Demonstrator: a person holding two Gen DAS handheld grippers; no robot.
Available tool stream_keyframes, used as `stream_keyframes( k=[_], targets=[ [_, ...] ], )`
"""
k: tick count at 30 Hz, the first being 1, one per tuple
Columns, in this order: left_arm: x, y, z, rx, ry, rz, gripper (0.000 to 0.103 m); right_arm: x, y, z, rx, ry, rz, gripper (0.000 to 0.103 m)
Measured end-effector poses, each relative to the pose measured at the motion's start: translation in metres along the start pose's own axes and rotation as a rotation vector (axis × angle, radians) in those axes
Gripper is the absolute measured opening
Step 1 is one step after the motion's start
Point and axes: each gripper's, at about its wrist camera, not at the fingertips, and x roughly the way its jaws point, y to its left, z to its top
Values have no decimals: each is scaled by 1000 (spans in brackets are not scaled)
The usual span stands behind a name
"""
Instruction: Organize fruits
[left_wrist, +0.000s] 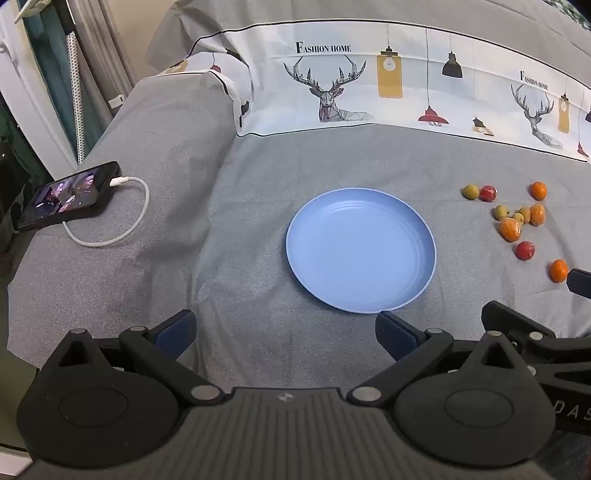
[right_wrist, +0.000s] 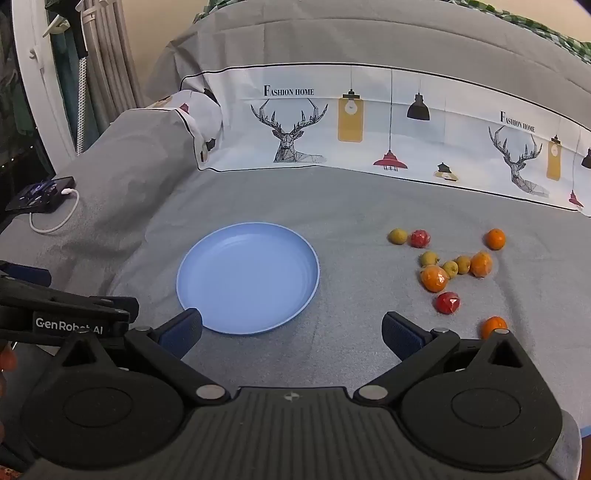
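An empty blue plate lies on the grey cloth. To its right lie several small loose fruits: oranges, red ones and yellow-green ones. My left gripper is open and empty, just short of the plate's near rim. My right gripper is open and empty, near the plate's near right rim, with an orange beside its right finger.
A phone with a lit screen and a white cable lies at the far left. A printed white cloth rises behind the plate. The left gripper's body shows at the right view's left edge.
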Motion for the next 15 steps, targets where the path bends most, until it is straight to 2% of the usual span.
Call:
stream_keyframes(
  k=[15],
  targets=[
    [1, 0, 0, 5, 2, 6, 103, 2, 3, 0, -7, 8, 12, 103]
  ],
)
